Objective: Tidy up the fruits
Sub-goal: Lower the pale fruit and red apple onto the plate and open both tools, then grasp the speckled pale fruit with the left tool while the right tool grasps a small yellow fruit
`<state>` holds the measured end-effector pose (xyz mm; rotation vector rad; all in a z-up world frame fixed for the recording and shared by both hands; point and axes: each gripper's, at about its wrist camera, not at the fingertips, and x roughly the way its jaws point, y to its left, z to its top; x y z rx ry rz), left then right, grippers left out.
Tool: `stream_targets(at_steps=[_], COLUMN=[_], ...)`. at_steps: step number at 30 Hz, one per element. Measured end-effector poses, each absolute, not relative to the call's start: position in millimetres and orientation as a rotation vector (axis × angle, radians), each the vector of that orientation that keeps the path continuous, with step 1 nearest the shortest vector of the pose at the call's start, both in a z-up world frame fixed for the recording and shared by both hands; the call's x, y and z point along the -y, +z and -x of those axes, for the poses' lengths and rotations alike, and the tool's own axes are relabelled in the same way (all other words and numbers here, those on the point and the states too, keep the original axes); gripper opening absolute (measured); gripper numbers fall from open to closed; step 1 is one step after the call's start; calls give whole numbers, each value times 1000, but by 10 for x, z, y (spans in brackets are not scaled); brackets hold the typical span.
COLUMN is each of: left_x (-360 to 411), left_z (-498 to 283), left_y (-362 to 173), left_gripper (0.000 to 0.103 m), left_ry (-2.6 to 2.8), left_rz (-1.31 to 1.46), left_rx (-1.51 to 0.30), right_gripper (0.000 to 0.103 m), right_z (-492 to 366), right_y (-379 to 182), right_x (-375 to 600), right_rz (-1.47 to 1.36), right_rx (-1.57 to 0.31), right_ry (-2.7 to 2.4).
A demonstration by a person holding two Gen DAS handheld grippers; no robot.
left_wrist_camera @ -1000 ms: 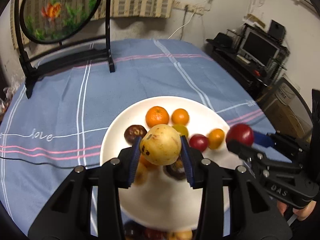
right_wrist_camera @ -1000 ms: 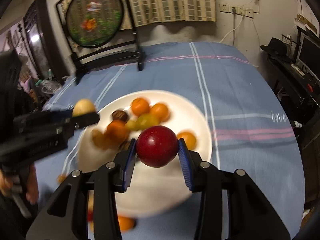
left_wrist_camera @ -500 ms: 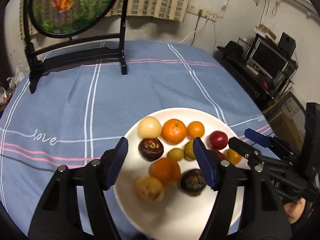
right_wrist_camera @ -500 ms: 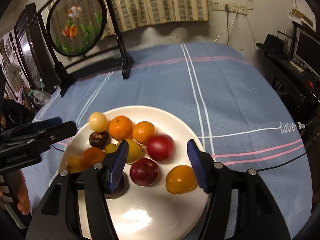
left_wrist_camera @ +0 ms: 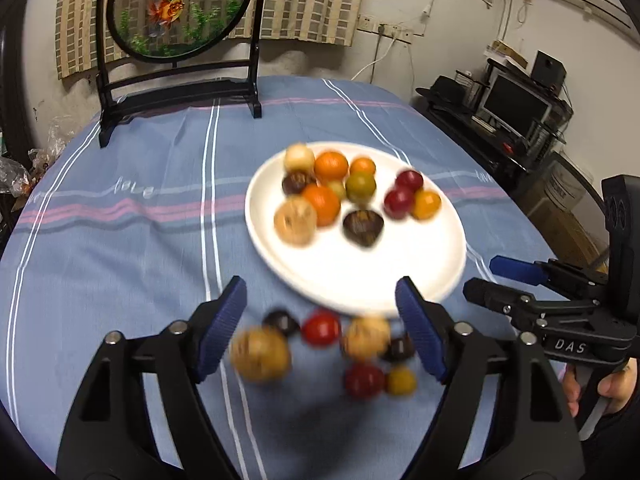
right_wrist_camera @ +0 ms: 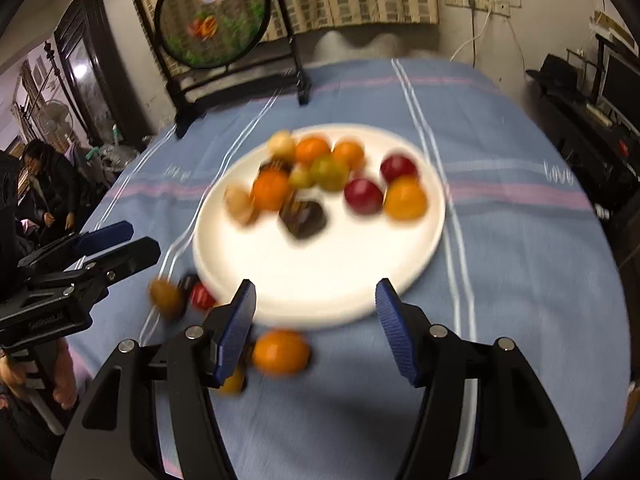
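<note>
Both grippers empty | left gripper (left_wrist_camera: 320,324) jaws opening over loose fruits on blue tablecloth (left_wrist_camera: 120,264) | right gripper (right_wrist_camera: 316,316) parted | round white plate (left_wrist_camera: 360,280) awaited more

The near half of the white plate (left_wrist_camera: 352,280) lies bare in the frame's centre — open room between the fruit pile (left_wrist_camera: 344,196) at its far side and the loose fruits (left_wrist_camera: 332,344) crowding the counter (left_wrist_camera: 120,272) below its rim. The lower left of the left wrist view is clear cloth. A framed round screen (left_wrist_camera: 176,12) blocks the upper left — the right gripper (left_wrist_camera: 484,280) stands at the right edge
</note>
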<state>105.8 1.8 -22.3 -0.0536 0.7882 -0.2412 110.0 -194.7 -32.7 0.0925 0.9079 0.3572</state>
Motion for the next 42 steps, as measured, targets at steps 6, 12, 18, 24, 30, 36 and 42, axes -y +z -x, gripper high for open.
stream_targets(at_steps=[6,12,18,24,30,36,42], left_x=[-227,-477,-614,-561,-474,-395,-332], left_z=[-755,-678,-673,-750,-981,-1137,-1254], left_y=[-457,-494,-517,-610,-775,-870,-977], left_gripper=[80,80,80,81,81,63,46], left_ry=[-210,-151,-134,-146,-145,-161,-176], left_rz=[80,124,150,116,91,78,72], left_rx=[-841,-845,-850,-879,-910,-913,-930], right_gripper=[63,63,42,26,26,26,26], right_z=[-821,-656,-691,-825,-722,-705,-672], right_y=[-546,-628,-757,-882,-794,-824,-834], right_x=[1920,1631,1259,1160,1288,1515,1570], right_rz=[-100,-85,-10,21,-6,-79,-99], right_rx=[-964,-960,-971,-980,-988,-1017,-1018], right_ry=[345,431,503,476,484,468,480])
